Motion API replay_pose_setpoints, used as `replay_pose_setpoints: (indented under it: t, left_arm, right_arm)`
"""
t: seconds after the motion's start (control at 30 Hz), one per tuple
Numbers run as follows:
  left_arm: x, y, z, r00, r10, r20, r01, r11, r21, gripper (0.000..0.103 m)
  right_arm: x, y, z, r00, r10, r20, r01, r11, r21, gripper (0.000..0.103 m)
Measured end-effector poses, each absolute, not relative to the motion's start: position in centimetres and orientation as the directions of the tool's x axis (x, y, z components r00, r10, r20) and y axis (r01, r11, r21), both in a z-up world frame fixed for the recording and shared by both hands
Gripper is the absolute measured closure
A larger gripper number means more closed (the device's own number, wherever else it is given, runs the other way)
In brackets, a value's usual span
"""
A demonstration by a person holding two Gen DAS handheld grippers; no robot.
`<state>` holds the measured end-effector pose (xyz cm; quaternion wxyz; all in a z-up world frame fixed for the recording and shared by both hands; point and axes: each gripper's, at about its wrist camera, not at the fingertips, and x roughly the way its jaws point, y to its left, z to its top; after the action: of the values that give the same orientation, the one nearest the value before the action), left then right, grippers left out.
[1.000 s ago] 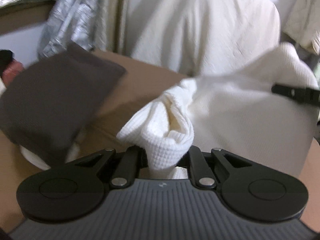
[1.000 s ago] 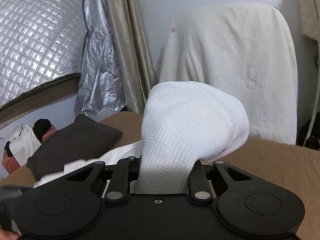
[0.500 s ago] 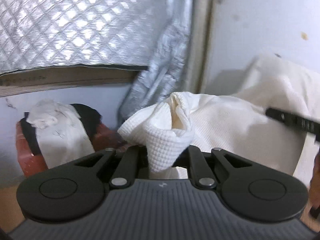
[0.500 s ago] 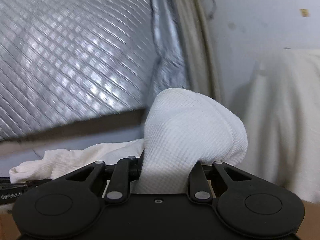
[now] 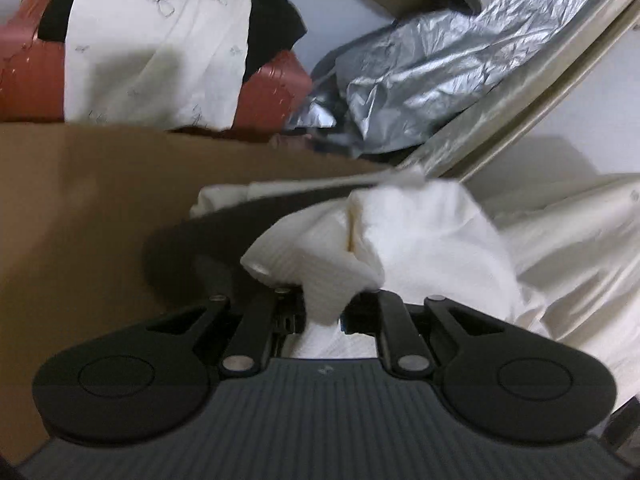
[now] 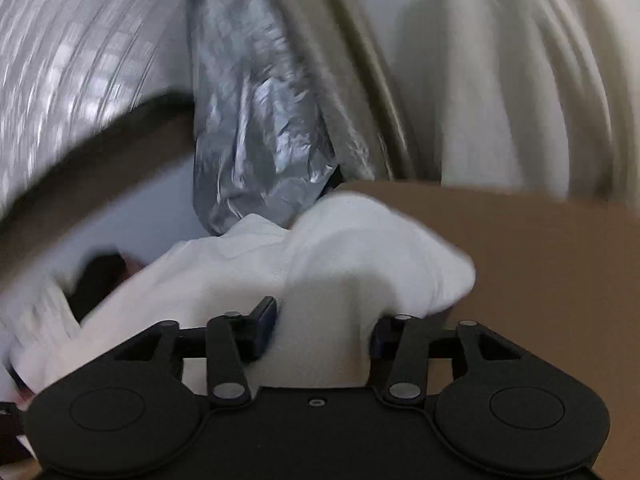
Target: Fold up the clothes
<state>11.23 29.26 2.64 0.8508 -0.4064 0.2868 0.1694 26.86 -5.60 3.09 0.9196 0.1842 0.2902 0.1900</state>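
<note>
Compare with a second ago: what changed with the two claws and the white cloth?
The right claw has just been opening; the white cloth sits loosely between its spread fingers. Both views swung from the draped chair toward the foil sheet, and the brown table is now closer below. Unchanged: the left claw stays pinched on the cloth.

Two close wrist views; shared white garment [image 5: 420, 232]

Light: soft, indoor, even.
Shadow: dark under the cloth [image 5: 400, 236] on the worktop [image 5: 100, 200].
Blur: heavy in right view.
Edges: fisheye-bent.
</note>
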Motion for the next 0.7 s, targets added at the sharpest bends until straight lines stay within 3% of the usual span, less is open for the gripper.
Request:
replay_pose_setpoints:
  t: [0.1, 0.23, 0.27, 0.3, 0.4, 0.43, 0.47, 0.53, 0.57, 0.7]
  left_arm:
    - [11.6, 28.5, 2.7, 0.781, 0.078, -0.619, -0.523, 0.624, -0.581, 0.093]
    - [9.8, 26.5, 4.8, 0.769, 0.236, -0.595, -0.581, 0.646, -0.494, 0.094]
    - [9.3, 26.0, 5.7, 0.768, 0.282, -0.575, -0.589, 0.663, -0.462, 0.094]
    - [9.2, 25.7, 6.2, 0.769, 0.301, -0.565, -0.59, 0.674, -0.444, 0.094]
    - [9.4, 25.1, 7.1, 0.747, 0.359, -0.56, -0.613, 0.7, -0.368, 0.094]
    - [9.8, 24.9, 6.9, 0.722, 0.384, -0.575, -0.632, 0.704, -0.324, 0.093]
    - [10.0, 25.6, 6.0, 0.699, 0.358, -0.619, -0.649, 0.681, -0.339, 0.09]
    - [9.6, 27.2, 4.4, 0.657, 0.304, -0.69, -0.69, 0.611, -0.388, 0.079]
    - [9.0, 28.0, 3.7, 0.64, 0.279, -0.716, -0.714, 0.561, -0.419, 0.077]
    - [6.7, 28.9, 5.9, 0.735, 0.313, -0.602, -0.651, 0.576, -0.495, 0.074]
  right_arm:
    - [27.9, -7.1, 2.5, 0.727, 0.518, -0.451, -0.24, 0.806, 0.541, 0.036]
    - [29.6, -7.2, 2.6, 0.65, 0.584, -0.486, -0.207, 0.751, 0.627, 0.037]
    - [30.2, -6.9, 2.7, 0.617, 0.603, -0.505, -0.211, 0.746, 0.632, 0.042]
    - [30.7, -6.2, 3.3, 0.6, 0.616, -0.511, -0.238, 0.747, 0.621, 0.064]
    - [29.5, -4.5, 7.3, 0.632, 0.662, -0.404, -0.402, 0.725, 0.56, 0.071]
    - [29.3, -4.1, 7.5, 0.631, 0.658, -0.411, -0.418, 0.735, 0.534, 0.072]
    - [29.4, -3.7, 7.0, 0.625, 0.633, -0.457, -0.407, 0.764, 0.5, 0.071]
    - [29.4, -2.9, 6.1, 0.61, 0.575, -0.546, -0.387, 0.817, 0.428, 0.052]
    - [29.5, -2.8, 5.4, 0.602, 0.543, -0.586, -0.36, 0.839, 0.408, 0.047]
    - [29.4, -4.6, 4.3, 0.618, 0.536, -0.575, -0.251, 0.828, 0.502, 0.03]
